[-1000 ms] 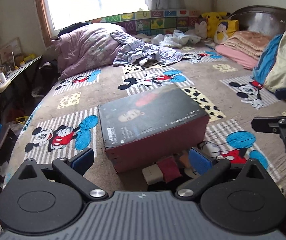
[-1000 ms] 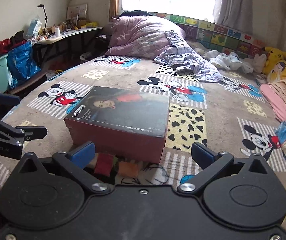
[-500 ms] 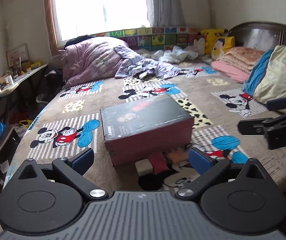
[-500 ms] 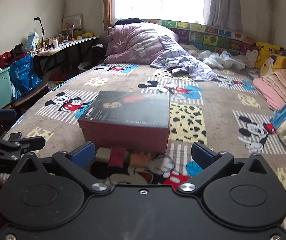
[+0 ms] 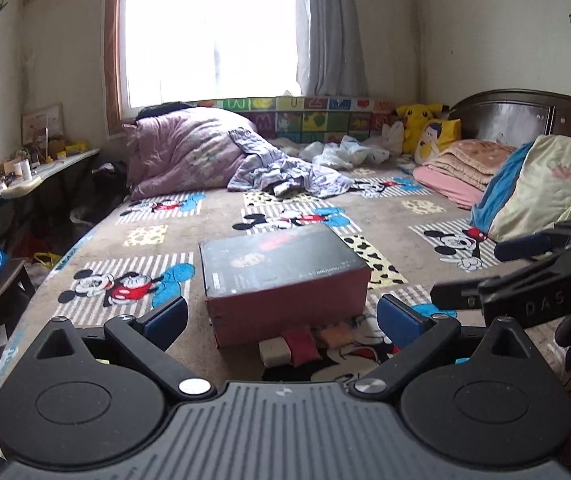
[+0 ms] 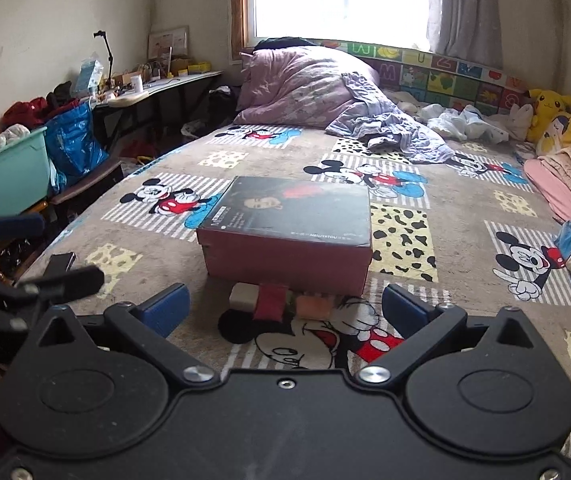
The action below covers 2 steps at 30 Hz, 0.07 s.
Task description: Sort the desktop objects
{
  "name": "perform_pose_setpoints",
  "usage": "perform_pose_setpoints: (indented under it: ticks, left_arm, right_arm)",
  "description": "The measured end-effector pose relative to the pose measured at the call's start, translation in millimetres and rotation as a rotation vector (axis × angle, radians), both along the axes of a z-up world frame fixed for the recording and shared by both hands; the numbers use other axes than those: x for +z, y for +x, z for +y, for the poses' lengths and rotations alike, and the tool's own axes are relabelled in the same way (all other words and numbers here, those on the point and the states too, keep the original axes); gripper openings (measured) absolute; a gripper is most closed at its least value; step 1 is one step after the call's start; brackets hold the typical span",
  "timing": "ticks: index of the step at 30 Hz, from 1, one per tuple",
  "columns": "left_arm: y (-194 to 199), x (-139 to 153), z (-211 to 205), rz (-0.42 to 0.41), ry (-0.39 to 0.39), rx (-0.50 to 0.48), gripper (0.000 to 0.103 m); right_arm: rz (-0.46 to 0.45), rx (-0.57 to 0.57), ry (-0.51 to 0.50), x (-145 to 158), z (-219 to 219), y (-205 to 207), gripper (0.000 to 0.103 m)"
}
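Note:
A red box with a dark printed lid [image 5: 285,276] [image 6: 289,236] lies shut on the Mickey Mouse bedspread [image 6: 405,240]. In front of it lie small soft pieces in a row: a white one [image 5: 273,353] [image 6: 244,295], a dark red one [image 5: 300,345] [image 6: 271,302] and an orange one [image 5: 337,335] [image 6: 314,306]. My left gripper [image 5: 281,320] is open and empty, hanging above and short of the pieces. My right gripper [image 6: 285,308] is open and empty, likewise short of them. Each gripper shows at the edge of the other's view.
A purple quilt [image 6: 305,80] and crumpled clothes [image 6: 389,132] lie at the bed's far end. Folded blankets [image 5: 469,168] and pillows [image 5: 557,184] line the right side. A dark flat object [image 6: 59,263] lies near the bed's left edge. A cluttered desk [image 6: 157,84] stands left.
Both grippers have pulled back and risen from the box and pieces, which now look smaller and farther. Both stay open. Nothing on the bed has moved.

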State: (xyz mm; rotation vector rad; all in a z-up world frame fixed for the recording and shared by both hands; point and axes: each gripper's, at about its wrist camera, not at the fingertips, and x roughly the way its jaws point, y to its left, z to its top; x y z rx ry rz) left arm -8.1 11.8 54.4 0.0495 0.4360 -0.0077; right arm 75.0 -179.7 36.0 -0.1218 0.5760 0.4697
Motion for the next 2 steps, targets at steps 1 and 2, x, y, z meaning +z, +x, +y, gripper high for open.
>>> perform_pose_setpoints:
  ticks: [1,2]
  left_arm:
    - [0.3,0.4,-0.3,0.001,-0.004,-0.004,0.101]
    - [0.5,0.9,-0.5,0.002,-0.008,-0.008,0.101]
  right_arm:
    - [0.004,-0.001,0.0,-0.5,0.2,0.8,0.102]
    - [0.006,-0.001,-0.001,-0.9,-0.1,1.5,0.102]
